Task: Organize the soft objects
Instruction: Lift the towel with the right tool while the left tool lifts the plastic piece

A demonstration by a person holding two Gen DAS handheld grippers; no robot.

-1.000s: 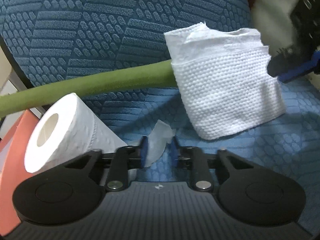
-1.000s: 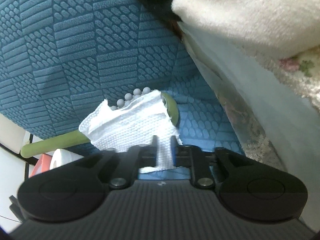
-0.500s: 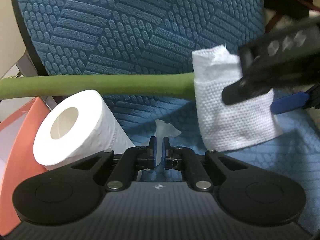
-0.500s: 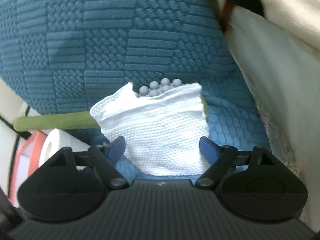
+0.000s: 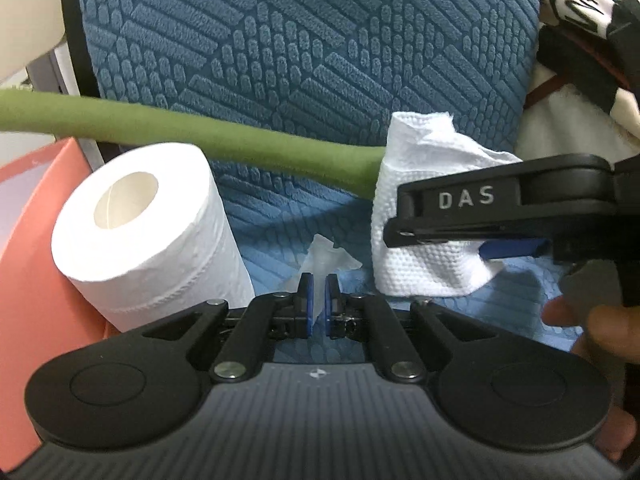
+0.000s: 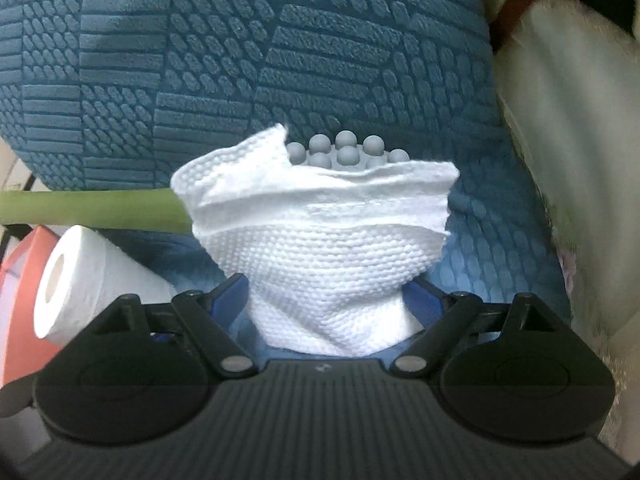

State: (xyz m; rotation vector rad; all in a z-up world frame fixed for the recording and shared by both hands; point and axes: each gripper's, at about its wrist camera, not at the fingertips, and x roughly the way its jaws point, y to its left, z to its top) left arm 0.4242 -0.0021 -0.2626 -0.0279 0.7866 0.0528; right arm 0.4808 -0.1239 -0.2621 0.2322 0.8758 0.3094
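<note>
A white paper towel (image 5: 424, 216) (image 6: 320, 240) is wrapped round the head of a green-handled brush (image 5: 200, 132) whose grey nubs (image 6: 344, 150) stick out on top. It lies on the blue patterned seat (image 5: 304, 60). My right gripper (image 6: 326, 304) (image 5: 480, 240) straddles the towel's lower end; its jaws are opening, with the towel between the blue pads (image 6: 228, 300). My left gripper (image 5: 318, 292) is shut on a thin tissue scrap (image 5: 326, 254). A toilet roll (image 5: 136, 232) (image 6: 80, 280) lies just left of it.
A salmon box (image 5: 36, 240) stands at the left behind the toilet roll. White and black fabrics (image 5: 576, 40) pile up at the right of the seat. A person's hand (image 5: 600, 332) holds the right gripper at the lower right.
The right gripper let go of the towel's edge, opened wide and moved in around the towel. The left gripper closed on the tissue scrap and rolled, lifting slightly.
</note>
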